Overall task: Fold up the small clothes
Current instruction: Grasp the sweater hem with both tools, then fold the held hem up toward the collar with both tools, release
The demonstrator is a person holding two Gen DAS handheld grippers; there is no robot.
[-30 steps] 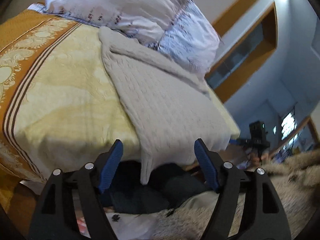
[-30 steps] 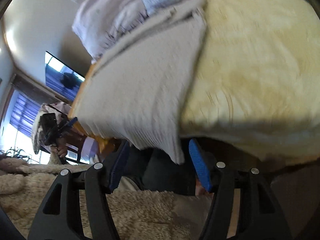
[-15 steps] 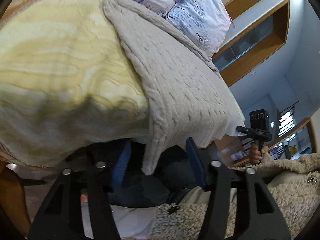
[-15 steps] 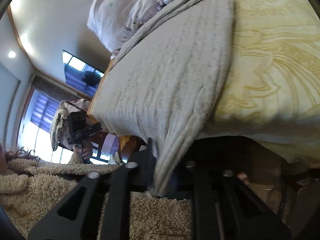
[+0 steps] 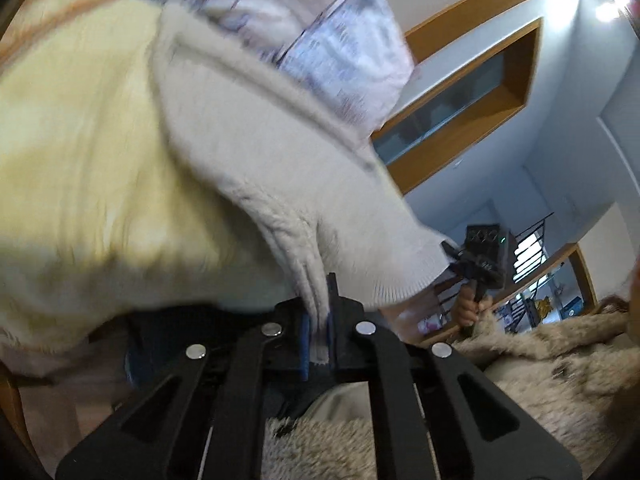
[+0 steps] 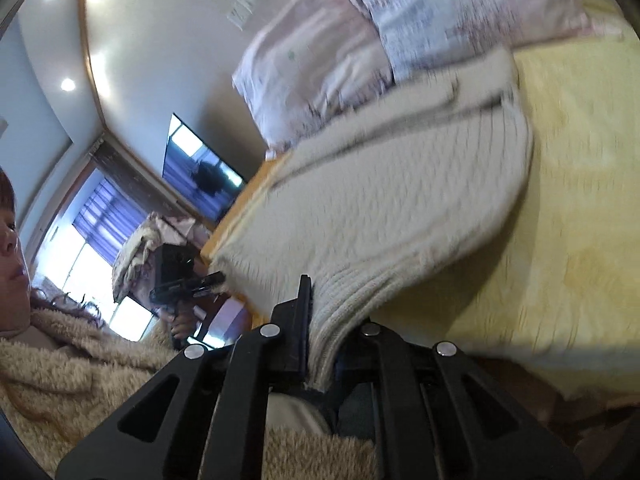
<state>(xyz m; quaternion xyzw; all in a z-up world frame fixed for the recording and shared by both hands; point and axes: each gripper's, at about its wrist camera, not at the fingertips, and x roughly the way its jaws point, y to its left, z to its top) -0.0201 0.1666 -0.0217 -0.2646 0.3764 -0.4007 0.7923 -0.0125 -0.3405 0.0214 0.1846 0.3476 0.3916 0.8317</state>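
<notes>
Knitwear fills both of our views: a cream knitted garment (image 5: 256, 152) lies spread on the yellow bedspread (image 5: 72, 168), with its near edge hanging off the side of the bed toward us. In the left wrist view, our left gripper (image 5: 318, 320) has its jaws pressed together on one bottom corner of the garment, the bunched knit squeezed between the blue pads (image 5: 305, 340) and pulled into a narrow ridge above them. In the right wrist view, our right gripper (image 6: 316, 344) pinches the other bottom corner of the same garment (image 6: 380, 208), the ribbed edge gathered into a thick fold between its closed jaws. The cloth fans out from each pinch and rises up onto the bed, where the far end of the garment reaches floral pillows (image 6: 360, 40) piled at the head of the bedspread (image 6: 580, 208). Both views are blurred, so we cannot make out the fine detail of the knit or the folds near the pillows. From each camera we see the opposite gripper off to the side: the right one (image 5: 480, 256) at the garment's far corner in the left view, the left one (image 6: 180, 276) likewise in the right view. Our fuzzy beige coat (image 6: 80, 360) shows along the bottom of both pictures.
</notes>
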